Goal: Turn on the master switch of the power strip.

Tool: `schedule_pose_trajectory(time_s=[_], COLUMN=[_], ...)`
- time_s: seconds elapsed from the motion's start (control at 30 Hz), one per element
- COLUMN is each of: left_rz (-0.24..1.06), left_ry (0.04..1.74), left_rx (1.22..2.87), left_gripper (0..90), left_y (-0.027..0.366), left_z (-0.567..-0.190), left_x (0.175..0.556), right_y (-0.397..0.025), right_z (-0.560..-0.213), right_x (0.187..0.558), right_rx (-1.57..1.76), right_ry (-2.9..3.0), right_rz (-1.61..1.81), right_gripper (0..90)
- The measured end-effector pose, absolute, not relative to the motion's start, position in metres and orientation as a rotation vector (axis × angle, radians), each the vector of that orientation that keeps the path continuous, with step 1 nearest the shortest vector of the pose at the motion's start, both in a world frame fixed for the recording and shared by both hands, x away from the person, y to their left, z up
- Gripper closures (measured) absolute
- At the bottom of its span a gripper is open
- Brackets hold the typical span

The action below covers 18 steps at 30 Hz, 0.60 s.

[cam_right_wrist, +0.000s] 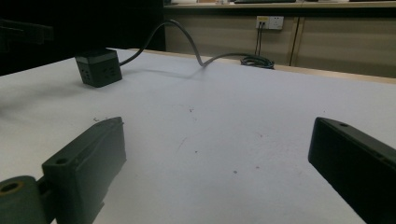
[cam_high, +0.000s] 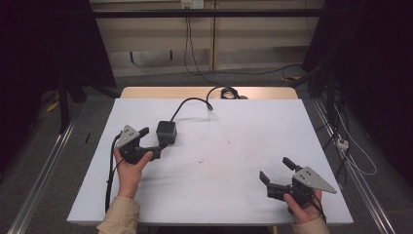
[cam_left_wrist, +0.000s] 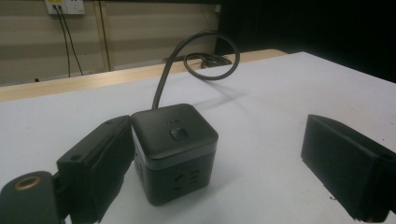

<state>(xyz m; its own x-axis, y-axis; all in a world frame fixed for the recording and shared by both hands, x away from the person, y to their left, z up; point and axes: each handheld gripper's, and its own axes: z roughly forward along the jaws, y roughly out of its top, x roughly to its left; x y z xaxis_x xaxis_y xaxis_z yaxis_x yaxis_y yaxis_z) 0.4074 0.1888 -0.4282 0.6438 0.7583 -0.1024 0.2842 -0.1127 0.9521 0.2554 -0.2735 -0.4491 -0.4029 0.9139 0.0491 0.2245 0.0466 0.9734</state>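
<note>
A black cube-shaped power socket (cam_high: 166, 132) with a button on its top stands on the white table (cam_high: 234, 146), left of the middle. Its dark cable (cam_high: 191, 102) arches back to a coil (cam_high: 228, 92) at the far edge. My left gripper (cam_high: 152, 142) is open around the cube. In the left gripper view the cube (cam_left_wrist: 175, 149) rests against the left jaw, while the right jaw stands well clear of it. My right gripper (cam_high: 275, 169) is open and holds nothing near the front right of the table. From there the cube (cam_right_wrist: 99, 67) is far off at the upper left.
The white table surface (cam_right_wrist: 224, 116) carries a few small dark specks. Beyond the far edge are a wooden strip (cam_high: 160, 91), a wall socket (cam_high: 191, 4) with hanging cables, and a dark frame on both sides. More cables (cam_high: 343, 141) lie on the floor at the right.
</note>
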Motion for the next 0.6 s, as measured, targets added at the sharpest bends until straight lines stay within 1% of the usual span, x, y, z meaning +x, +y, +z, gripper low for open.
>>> schedule_pose_trajectory(time_s=[0.17, 0.6], left_rz=[0.503, 0.515], left_ry=[0.864, 0.850], left_rx=[1.692, 1.709], left_gripper=[10.2, 20.5], left_y=[0.1880, 0.1869], left_z=[-0.4285, -0.4279], left_x=[0.4108, 0.4169], right_y=[-0.2735, -0.2736], right_z=[-0.4490, -0.4488], right_x=[0.2552, 0.2551], right_rx=[1.154, 1.151], right_ry=[1.696, 1.696], right_rz=[1.396, 1.391], right_gripper=[4.0, 4.1])
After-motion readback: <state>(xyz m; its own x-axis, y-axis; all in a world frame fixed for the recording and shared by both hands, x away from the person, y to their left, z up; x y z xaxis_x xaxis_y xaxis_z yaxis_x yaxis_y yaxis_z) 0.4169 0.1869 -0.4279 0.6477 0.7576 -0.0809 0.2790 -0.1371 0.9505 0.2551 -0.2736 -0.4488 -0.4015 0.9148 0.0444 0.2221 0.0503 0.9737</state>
